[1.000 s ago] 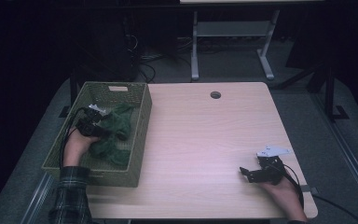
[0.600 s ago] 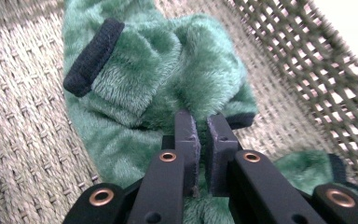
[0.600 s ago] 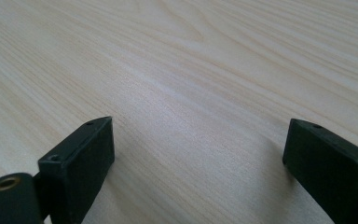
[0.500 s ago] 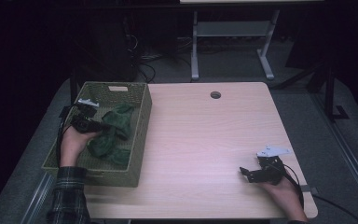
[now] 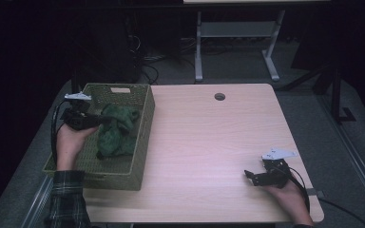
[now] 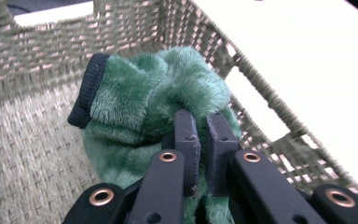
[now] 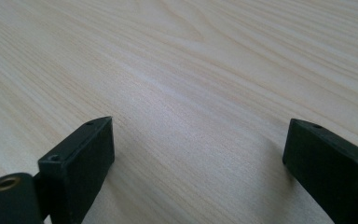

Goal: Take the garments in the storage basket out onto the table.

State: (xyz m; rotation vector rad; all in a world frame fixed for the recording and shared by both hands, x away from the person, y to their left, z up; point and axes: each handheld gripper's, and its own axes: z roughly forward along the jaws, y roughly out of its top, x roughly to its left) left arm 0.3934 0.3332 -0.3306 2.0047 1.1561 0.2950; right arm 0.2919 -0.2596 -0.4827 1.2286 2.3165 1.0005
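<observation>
Your left gripper [image 6: 200,140] fingers pinch only a fold of the green fleece garment [image 6: 163,98]; it could slip back into the basket [image 5: 142,142]. Your right gripper [image 7: 198,154] fingers rest apart, holding nothing, on the tabletop [image 5: 218,142].

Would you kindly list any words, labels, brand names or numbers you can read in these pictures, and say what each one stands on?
No readable text.
Woven basket: a pale tag on its far wall, too small and blurred to read.
Green fleece garment, both grippers and the table: no lettering shows.
</observation>
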